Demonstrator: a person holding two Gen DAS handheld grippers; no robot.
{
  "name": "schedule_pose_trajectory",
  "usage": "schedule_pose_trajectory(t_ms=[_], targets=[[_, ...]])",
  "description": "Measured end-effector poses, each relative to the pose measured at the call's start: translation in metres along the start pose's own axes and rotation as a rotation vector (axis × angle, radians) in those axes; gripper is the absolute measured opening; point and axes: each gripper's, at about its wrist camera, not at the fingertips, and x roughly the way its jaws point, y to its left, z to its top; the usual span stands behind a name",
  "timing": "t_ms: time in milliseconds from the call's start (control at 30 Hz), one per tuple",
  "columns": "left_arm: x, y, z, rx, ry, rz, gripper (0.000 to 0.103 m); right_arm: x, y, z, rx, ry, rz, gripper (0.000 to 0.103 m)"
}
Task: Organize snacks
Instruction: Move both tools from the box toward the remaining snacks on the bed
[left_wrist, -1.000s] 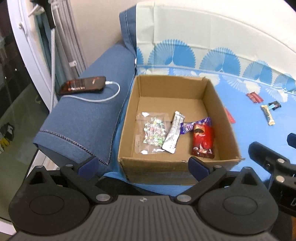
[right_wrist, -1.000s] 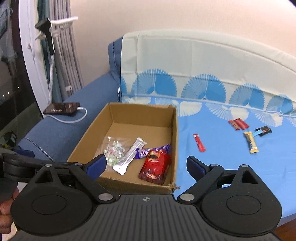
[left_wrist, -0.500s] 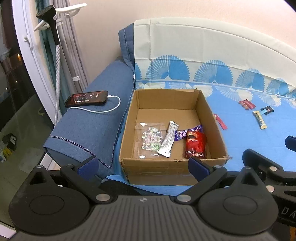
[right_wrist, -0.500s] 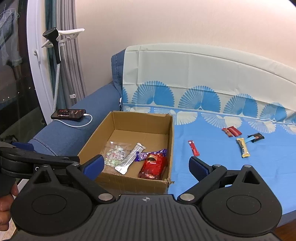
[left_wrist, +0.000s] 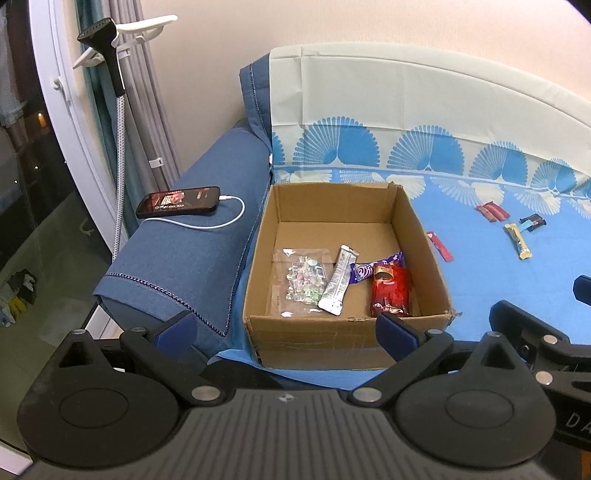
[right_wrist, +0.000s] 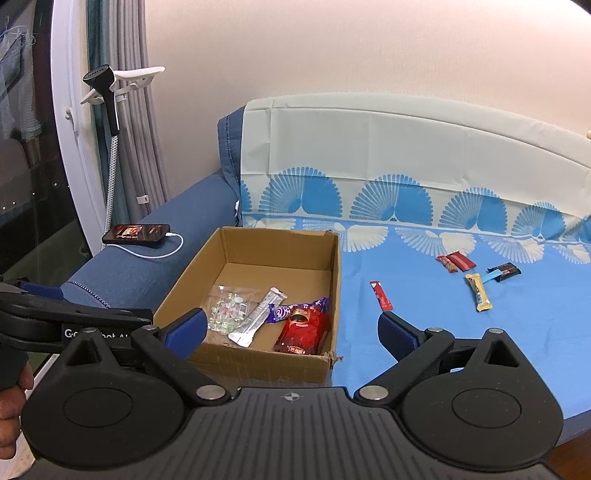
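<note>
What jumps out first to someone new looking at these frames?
The open brown cardboard box on the blue patterned sofa cover, holding a red foil snack pack, a silver stick sachet and a clear bag of candies. Right of it, loose wrapped bars lie scattered on the cover. A charging black phone rests on the denim armrest.

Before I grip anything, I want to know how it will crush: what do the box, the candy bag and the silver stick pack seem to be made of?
The box looks like brown corrugated cardboard, matte, with a frayed front corner. The candy bag seems to be clear, thin plastic film: the candies show through it. The silver stick pack looks like foil or metallised film, judging by its sheen.
</note>
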Motion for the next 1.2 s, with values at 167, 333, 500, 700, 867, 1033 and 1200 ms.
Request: schedule_pose_trajectory(t_ms=[167, 333, 500, 700, 867, 1033, 1200], targets=[[0.003, -0.002, 0.000, 0.013, 0.008, 0.011, 0.103, 0.003, 0.000, 0.000, 0.002, 0.011, 0.008, 0.099], [0.011, -0.005, 0.002, 0.019, 0.031, 0.018, 0.103, 0.011, -0.005, 0.000, 0.008, 0.032, 0.020, 0.100], [0.024, -0.015, 0.007, 0.042, 0.065, 0.022, 0.103, 0.022, -0.015, -0.003, 0.034, 0.056, 0.026, 0.100], [0.049, -0.044, 0.026, 0.100, 0.104, 0.005, 0.103, 0.041, -0.047, -0.004, 0.106, 0.070, -0.013, 0.100], [0.079, -0.087, 0.054, 0.174, 0.136, -0.030, 0.103, 0.058, -0.108, -0.009, 0.215, 0.079, -0.121, 0.100], [0.122, -0.148, 0.086, 0.242, 0.190, -0.087, 0.103, 0.079, -0.197, -0.019, 0.370, 0.102, -0.267, 0.100], [0.183, -0.220, 0.122, 0.272, 0.262, -0.149, 0.103, 0.109, -0.280, -0.027, 0.494, 0.110, -0.379, 0.100]])
